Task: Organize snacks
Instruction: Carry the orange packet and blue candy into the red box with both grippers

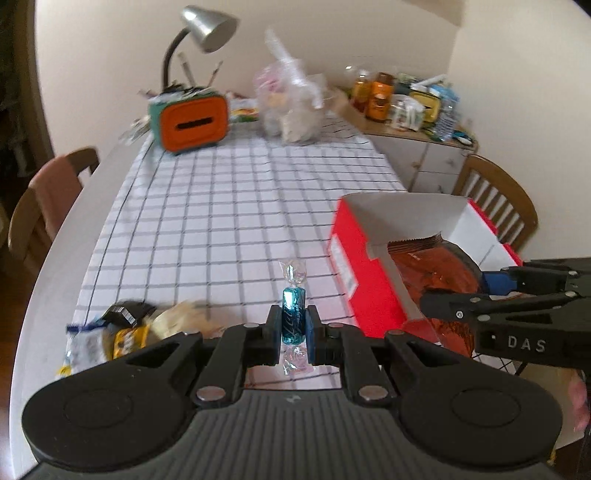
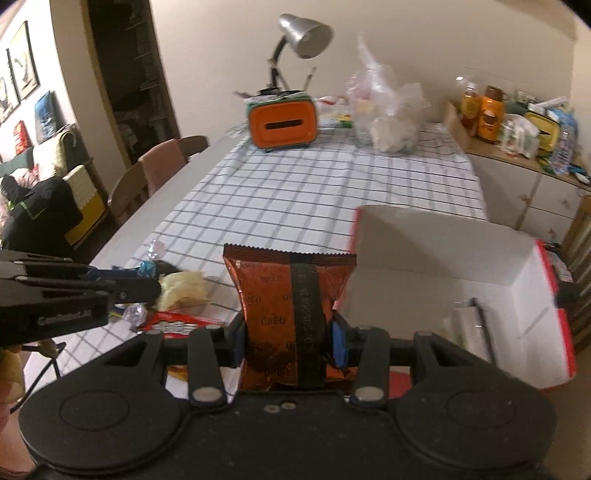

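Note:
My left gripper (image 1: 293,325) is shut on a teal wrapped candy (image 1: 293,317), held upright above the checked tablecloth left of the red box (image 1: 354,266). My right gripper (image 2: 286,339) is shut on a brown Oreo packet (image 2: 284,295), held at the near left edge of the open red-and-white box (image 2: 524,295). In the left wrist view the right gripper (image 1: 480,295) and the packet (image 1: 436,269) show over the box. In the right wrist view the left gripper (image 2: 122,284) shows at left over loose snacks (image 2: 181,288).
Loose snack packets (image 1: 122,332) lie at the table's near left. An orange-and-teal holder (image 1: 192,120), a desk lamp (image 1: 207,26) and clear plastic bags (image 1: 291,107) stand at the far end. Wooden chairs (image 1: 48,206) flank the table. A cluttered cabinet (image 1: 413,107) is at right.

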`<state>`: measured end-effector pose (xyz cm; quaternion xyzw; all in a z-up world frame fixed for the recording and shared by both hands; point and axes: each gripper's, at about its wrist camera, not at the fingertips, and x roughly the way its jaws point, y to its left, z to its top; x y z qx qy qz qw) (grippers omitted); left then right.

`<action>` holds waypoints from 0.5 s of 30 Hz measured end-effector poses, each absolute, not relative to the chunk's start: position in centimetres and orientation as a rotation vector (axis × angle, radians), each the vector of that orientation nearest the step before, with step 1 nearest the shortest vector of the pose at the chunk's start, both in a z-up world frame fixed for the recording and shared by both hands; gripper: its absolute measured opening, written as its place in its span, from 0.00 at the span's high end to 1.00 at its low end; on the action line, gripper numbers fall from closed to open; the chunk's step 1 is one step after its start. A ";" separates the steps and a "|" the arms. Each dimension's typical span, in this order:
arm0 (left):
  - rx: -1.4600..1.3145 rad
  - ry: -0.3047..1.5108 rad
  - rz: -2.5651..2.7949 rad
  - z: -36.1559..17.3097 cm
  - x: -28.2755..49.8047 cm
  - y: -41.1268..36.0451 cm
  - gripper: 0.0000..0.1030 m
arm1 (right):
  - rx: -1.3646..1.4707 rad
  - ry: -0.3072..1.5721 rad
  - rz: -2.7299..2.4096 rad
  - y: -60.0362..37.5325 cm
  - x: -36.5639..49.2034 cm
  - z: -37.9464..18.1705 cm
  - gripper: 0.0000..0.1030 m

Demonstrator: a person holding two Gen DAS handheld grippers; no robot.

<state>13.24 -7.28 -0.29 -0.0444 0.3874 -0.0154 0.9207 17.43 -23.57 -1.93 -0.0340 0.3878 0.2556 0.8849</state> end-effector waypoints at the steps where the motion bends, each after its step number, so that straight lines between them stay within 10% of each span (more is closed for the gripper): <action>1: -0.079 0.795 -0.037 -0.2 13.6 -8.1 0.88 | -0.070 0.805 0.522 -24.3 17.7 -1.9 0.59; 15: 0.008 0.861 -0.136 -1.1 19.6 -18.3 0.88 | -0.073 0.825 0.388 -34.3 22.3 -3.1 0.59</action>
